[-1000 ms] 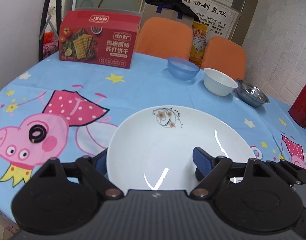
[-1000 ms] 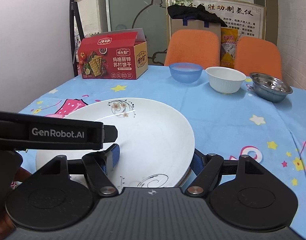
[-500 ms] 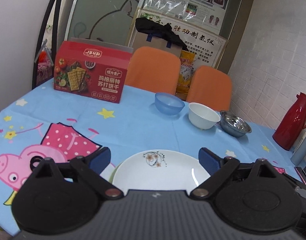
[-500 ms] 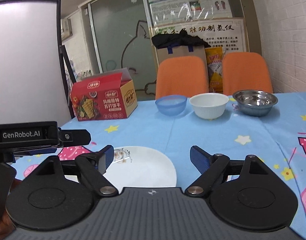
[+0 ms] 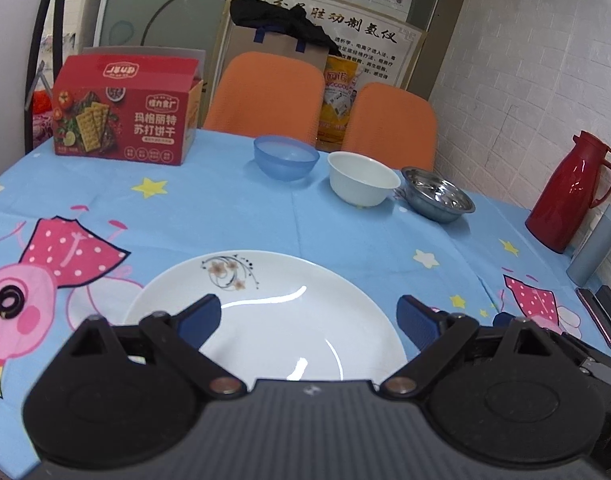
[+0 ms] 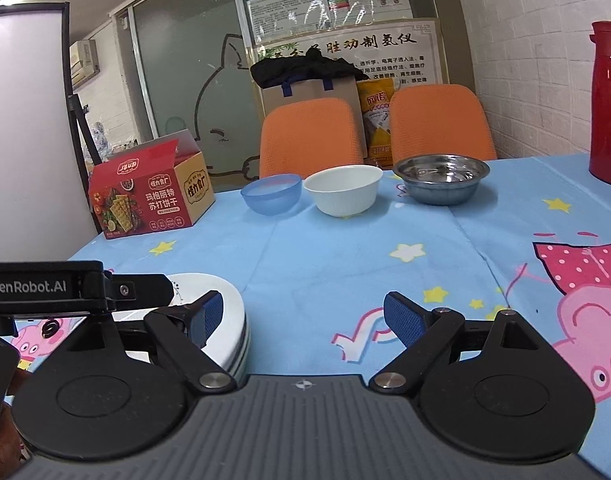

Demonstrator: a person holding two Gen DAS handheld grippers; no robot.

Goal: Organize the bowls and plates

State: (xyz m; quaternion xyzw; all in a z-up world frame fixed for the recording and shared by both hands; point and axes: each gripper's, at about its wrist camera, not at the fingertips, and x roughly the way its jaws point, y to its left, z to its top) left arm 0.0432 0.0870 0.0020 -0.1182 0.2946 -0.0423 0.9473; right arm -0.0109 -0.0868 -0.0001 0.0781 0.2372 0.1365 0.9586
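Observation:
A white plate with a flower print lies flat on the blue cartoon tablecloth. My left gripper hovers just above its near half, open, pads clear of the rim. In the right wrist view the plate tops a small stack of white plates at the lower left. My right gripper is open over bare cloth just right of that stack, nothing between its pads. Three bowls stand in a row at the far side: blue, white and steel.
A red cracker box stands at the far left. A red thermos and a grey case are at the right edge. Two orange chairs sit behind the table. A black hair tie lies left of the plate.
Both grippers let go of the plate's rim, opened wider and drew back and up. The plate now rests on the stack. The right gripper swung right, leaving the plates at its left.

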